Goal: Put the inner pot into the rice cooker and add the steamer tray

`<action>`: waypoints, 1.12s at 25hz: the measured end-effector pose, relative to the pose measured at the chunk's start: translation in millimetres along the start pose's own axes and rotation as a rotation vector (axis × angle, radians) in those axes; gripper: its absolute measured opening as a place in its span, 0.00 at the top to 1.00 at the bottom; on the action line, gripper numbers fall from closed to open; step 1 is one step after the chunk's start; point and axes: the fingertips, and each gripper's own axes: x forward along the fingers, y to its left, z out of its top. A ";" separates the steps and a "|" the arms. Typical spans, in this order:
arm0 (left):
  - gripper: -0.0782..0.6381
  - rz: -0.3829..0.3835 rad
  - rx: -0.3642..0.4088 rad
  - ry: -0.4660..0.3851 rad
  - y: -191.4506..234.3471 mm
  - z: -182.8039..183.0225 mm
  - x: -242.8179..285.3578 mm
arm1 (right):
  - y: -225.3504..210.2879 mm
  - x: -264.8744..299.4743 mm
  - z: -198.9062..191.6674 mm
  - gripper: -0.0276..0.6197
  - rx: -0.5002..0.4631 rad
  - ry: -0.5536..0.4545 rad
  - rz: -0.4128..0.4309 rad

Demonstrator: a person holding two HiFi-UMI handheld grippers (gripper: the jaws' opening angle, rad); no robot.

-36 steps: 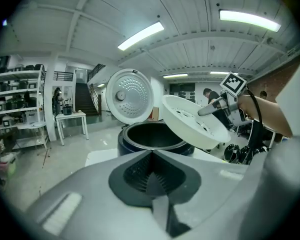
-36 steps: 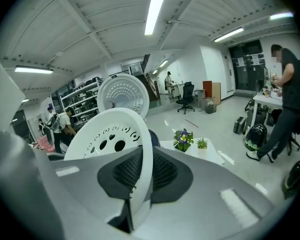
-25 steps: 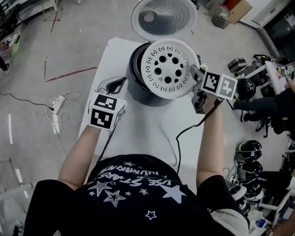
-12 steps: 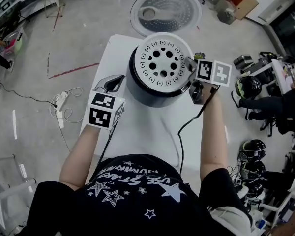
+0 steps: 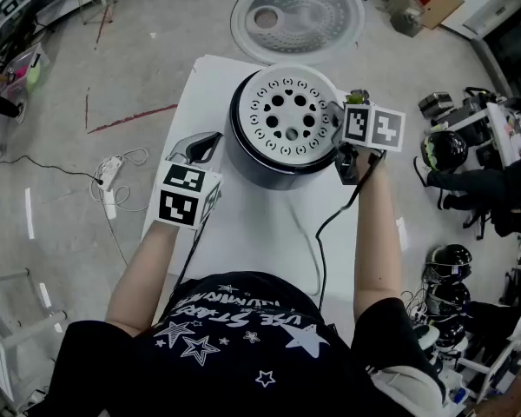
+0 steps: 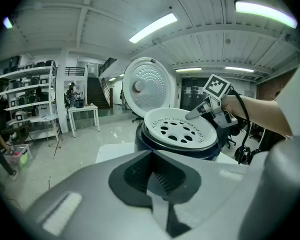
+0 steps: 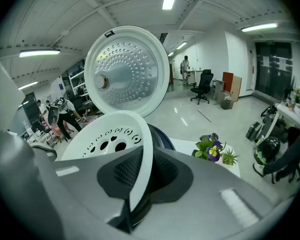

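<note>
The dark rice cooker [image 5: 252,168] stands on the white table [image 5: 243,233] with its lid [image 5: 297,16] swung open behind it. The white steamer tray [image 5: 286,117], round and full of holes, lies about level across the cooker's mouth. My right gripper [image 5: 339,130] is shut on the tray's right rim; in the right gripper view the rim [image 7: 140,149] runs between the pads. The left gripper view shows the tray [image 6: 180,129] with the right gripper [image 6: 196,113] at its edge. My left gripper [image 5: 200,150] hovers left of the cooker, shut and holding nothing. The inner pot is hidden under the tray.
A small potted plant [image 5: 357,99] with purple flowers [image 7: 215,146] stands on the table just beyond my right gripper. A black cable [image 5: 317,241] runs along the table towards the person. On the floor lie a power strip [image 5: 111,200] to the left and helmets [image 5: 443,150] to the right.
The steamer tray went from tilted above the cooker's right side down onto the cooker's mouth, and my right gripper came down with it. The left gripper stayed put.
</note>
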 end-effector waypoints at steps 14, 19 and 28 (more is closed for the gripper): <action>0.88 -0.023 -0.001 0.015 0.2 -7.5 5.7 | 7.1 3.7 -3.0 0.67 -0.173 -0.055 -0.091; 0.88 -0.037 0.005 0.014 -5.1 -11.5 2.7 | 10.3 2.6 -8.7 0.55 -0.155 -0.064 -0.084; 0.88 -0.050 0.021 -0.007 -8.0 -8.9 -12.5 | 7.6 -13.4 -20.1 0.38 -0.121 -0.071 -0.132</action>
